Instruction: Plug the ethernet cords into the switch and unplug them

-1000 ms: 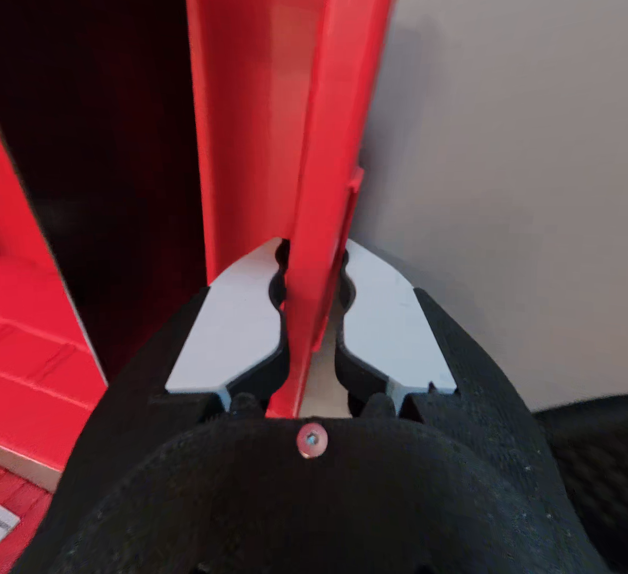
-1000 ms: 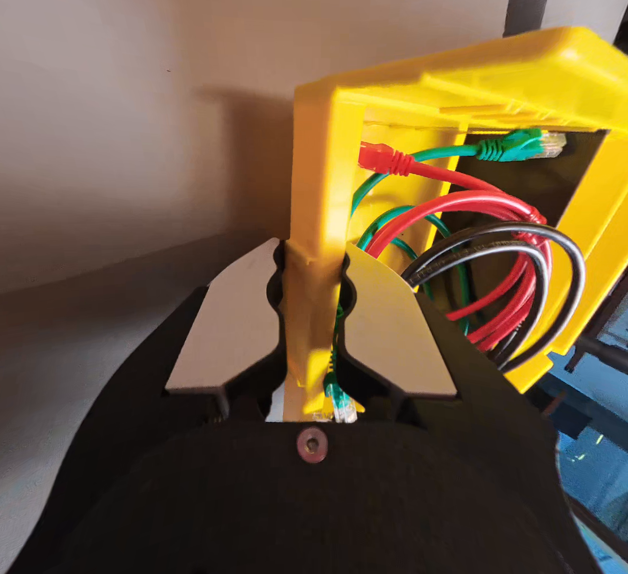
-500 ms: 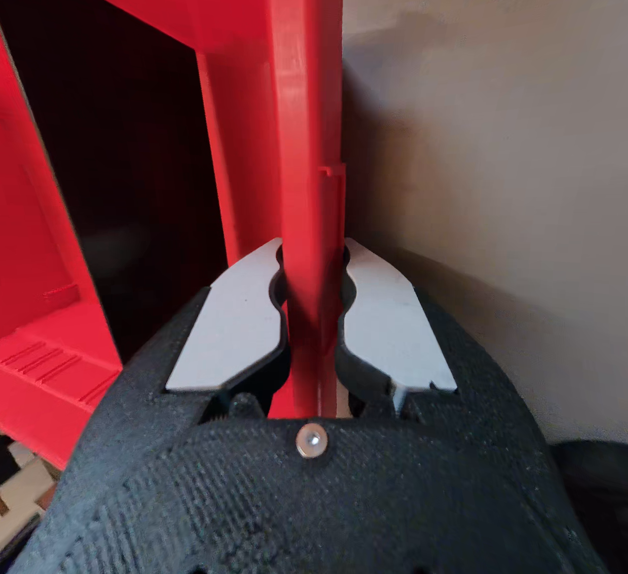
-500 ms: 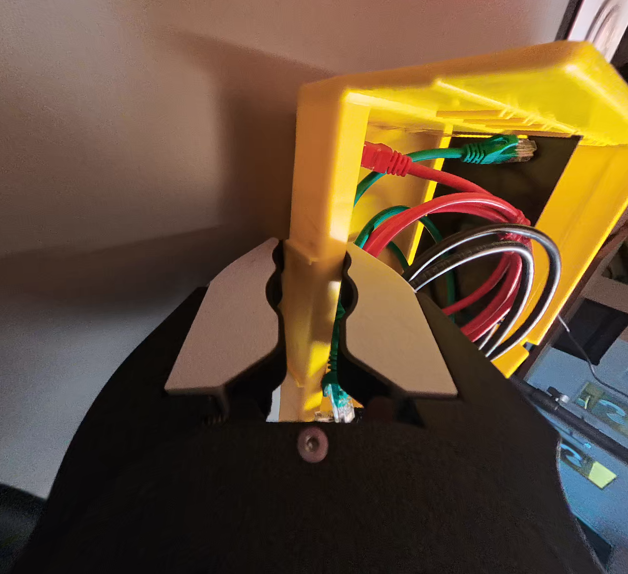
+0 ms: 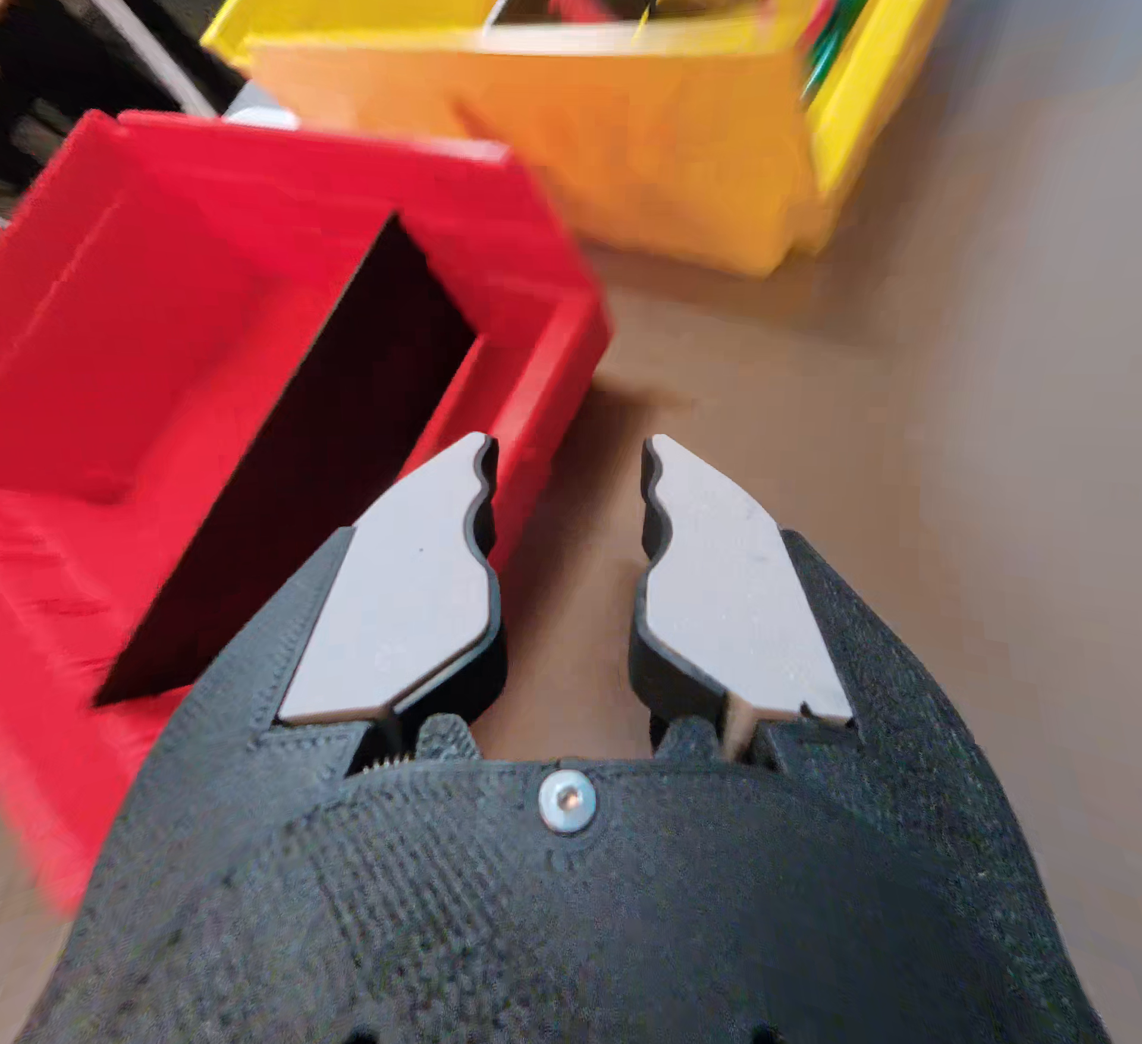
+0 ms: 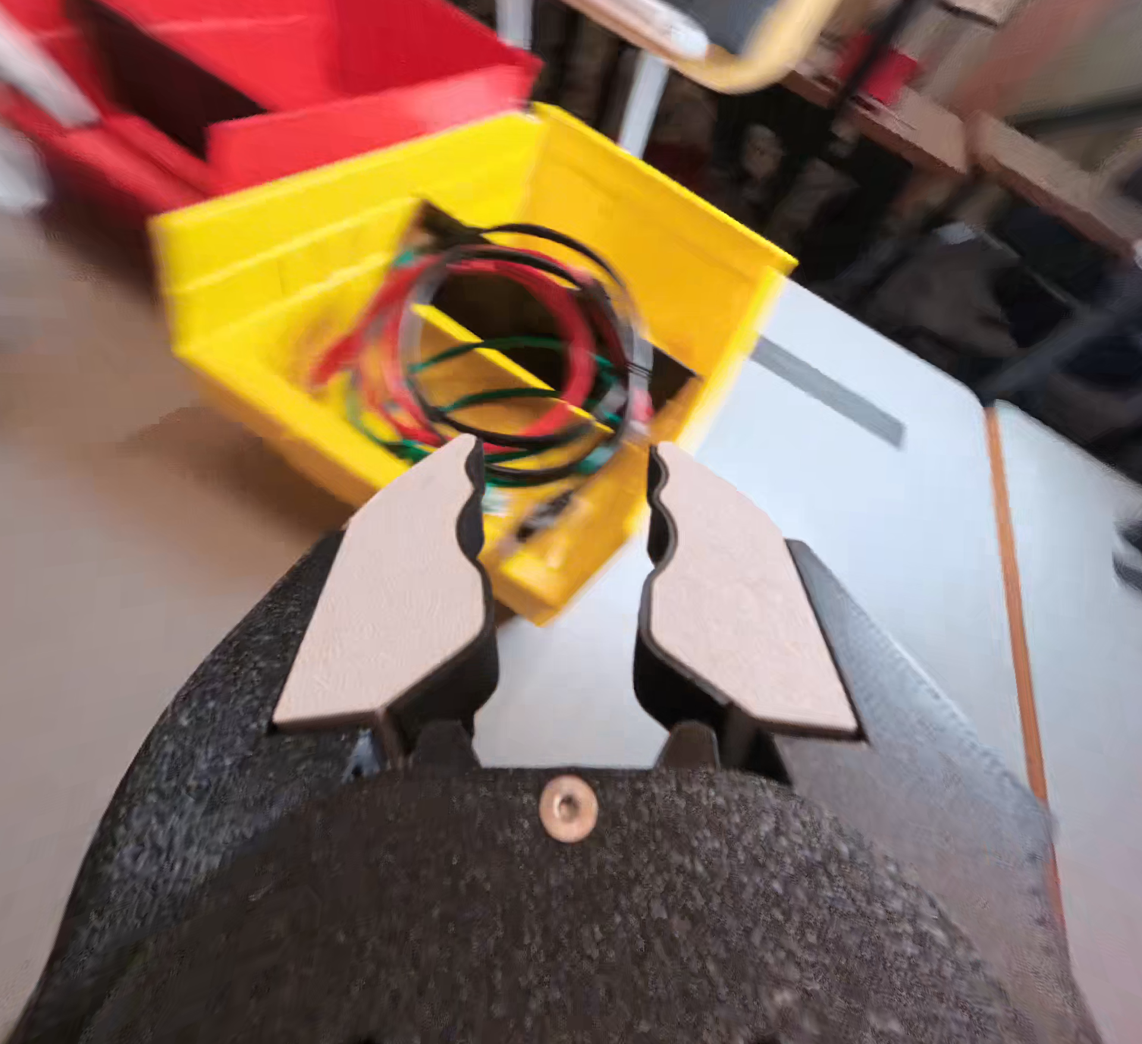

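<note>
Left claw (image 5: pixel 567 495) now spread and empty; half a second ago it pinched the red bin's wall, bin tipped up against the wall. Red bin (image 5: pixel 259 248) is now flat on the bench (image 5: pixel 927 396), just left of the claw tip; inside it only a dark divider panel (image 5: pixel 321 458), nothing else visible. Yellow bin (image 5: pixel 618 137) sits beyond it, close by.

Right claw (image 6: pixel 562 495) also spread and empty; earlier it clamped the yellow bin's rim. Yellow bin (image 6: pixel 321 248) now sits on the bench (image 6: pixel 865 520) just ahead of the fingertips, open top facing the camera. Inside: coiled red, green and black ethernet cords (image 6: pixel 513 359) looped over a yellow divider. Motion blur hides the plugs. Switch not visible in either view. Red bin (image 6: pixel 278 26) behind, to the left.
</note>
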A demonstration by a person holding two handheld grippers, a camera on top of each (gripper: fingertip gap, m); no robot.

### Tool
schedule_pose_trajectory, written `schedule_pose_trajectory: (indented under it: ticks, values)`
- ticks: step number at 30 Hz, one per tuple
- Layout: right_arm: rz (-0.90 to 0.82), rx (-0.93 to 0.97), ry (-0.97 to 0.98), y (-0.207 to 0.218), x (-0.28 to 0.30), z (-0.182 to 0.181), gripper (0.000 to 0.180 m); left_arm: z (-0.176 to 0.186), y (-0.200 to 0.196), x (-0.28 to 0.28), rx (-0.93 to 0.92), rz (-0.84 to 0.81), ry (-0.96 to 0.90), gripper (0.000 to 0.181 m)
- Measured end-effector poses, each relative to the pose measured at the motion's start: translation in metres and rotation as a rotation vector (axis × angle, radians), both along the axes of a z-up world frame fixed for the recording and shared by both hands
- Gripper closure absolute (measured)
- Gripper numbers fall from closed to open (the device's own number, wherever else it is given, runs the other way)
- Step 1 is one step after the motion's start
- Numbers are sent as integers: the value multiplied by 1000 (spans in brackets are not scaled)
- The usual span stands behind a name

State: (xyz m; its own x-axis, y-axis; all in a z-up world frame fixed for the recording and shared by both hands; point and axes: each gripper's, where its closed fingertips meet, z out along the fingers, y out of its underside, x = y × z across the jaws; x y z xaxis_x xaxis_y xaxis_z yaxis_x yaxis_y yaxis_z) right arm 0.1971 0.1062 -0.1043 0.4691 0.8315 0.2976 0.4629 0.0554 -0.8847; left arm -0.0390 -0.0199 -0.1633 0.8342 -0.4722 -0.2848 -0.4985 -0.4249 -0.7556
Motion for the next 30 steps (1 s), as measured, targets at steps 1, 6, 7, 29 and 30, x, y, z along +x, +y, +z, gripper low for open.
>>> schedule_pose_trajectory:
  ticks: [1,6,7,29,30]
  values:
    - [-73,-48,32,19,13,-4,125,5,1,19,0,-7,-120,136]
    - [-87,-423,154,40,-2,-49,123,3,40,81,-3,93,-476,129]
    - [-112,-428,161,46,-5,-56,128,-1,50,88,0,137,-514,129]
    - [-183,26,346,8,-23,70,166,96,59,61,405,354,-468,155]
    - [-158,42,366,0,-35,84,165,110,51,50,440,368,-454,156]
